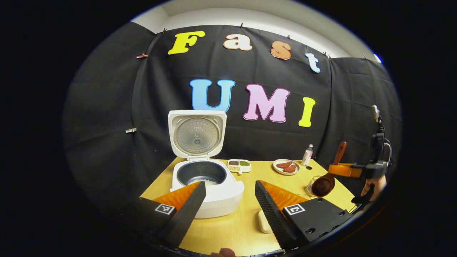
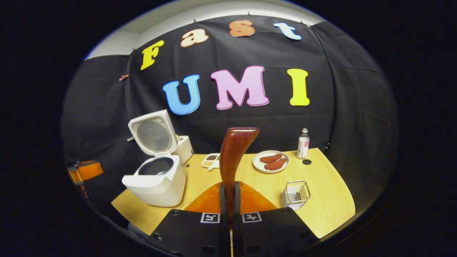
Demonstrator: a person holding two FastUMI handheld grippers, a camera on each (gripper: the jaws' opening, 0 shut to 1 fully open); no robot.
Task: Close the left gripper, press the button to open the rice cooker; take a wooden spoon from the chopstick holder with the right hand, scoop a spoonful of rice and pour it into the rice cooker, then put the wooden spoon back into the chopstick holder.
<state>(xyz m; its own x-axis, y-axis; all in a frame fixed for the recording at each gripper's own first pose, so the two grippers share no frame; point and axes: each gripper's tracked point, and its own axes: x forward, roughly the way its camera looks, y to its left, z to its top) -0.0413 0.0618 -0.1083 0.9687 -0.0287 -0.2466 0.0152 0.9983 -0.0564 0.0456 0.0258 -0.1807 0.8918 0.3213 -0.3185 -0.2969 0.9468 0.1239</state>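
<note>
A: What are the right tongs (image 2: 228, 194) doing?
B: Clamping the wooden spoon (image 2: 234, 157), the wire holder (image 2: 295, 193) sitting just right of them.
A: And the left tongs (image 1: 230, 200)?
B: Standing apart, with the open rice cooker (image 1: 205, 178) sitting straight ahead and a plate (image 1: 286, 166) lying beyond.

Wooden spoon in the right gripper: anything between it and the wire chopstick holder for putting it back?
Nothing visible blocks it. The right gripper is shut on the wooden spoon, and the chopstick holder stands open-topped on the table just beside it. The plate and bottle sit farther back, off that path.
</note>
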